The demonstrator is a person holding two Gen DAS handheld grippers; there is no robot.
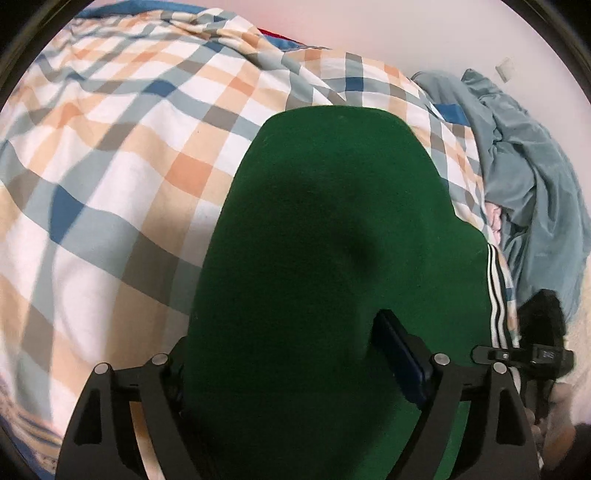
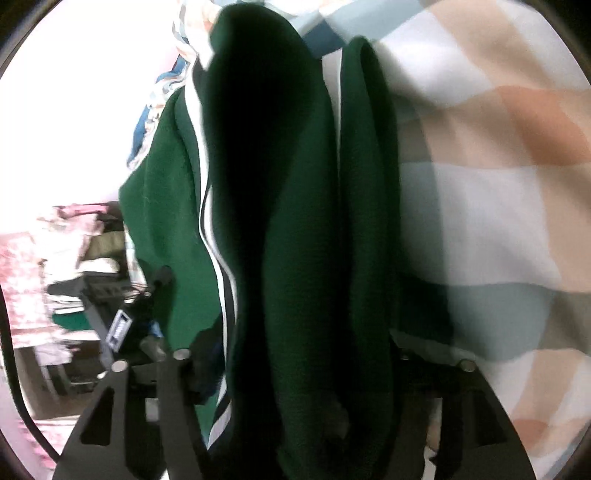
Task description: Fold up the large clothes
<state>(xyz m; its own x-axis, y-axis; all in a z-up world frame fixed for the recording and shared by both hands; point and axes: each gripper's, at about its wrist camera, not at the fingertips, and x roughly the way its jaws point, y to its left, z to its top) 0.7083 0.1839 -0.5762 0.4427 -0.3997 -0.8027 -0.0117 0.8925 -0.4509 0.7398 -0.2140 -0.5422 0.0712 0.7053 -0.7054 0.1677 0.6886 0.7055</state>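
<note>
A dark green garment [image 1: 332, 229] with white and black side stripes [image 1: 495, 295] lies over the checked bedspread [image 1: 122, 155]. My left gripper [image 1: 295, 354] is shut on the green garment; cloth covers the gap and its blue pad [image 1: 402, 362] presses the fabric. In the right wrist view the same green garment [image 2: 295, 221] hangs in thick folds with its stripes [image 2: 218, 266] at left. My right gripper [image 2: 295, 373] is shut on the garment, its fingertips hidden in cloth. The other gripper [image 2: 122, 325] shows at lower left.
A heap of grey-blue clothes [image 1: 532, 173] lies at the right end of the bed, by the pale wall [image 1: 424, 33]. The right gripper's body [image 1: 532, 354] is at the right edge. A blurred pink-patterned pile [image 2: 44, 258] and furniture are at the left.
</note>
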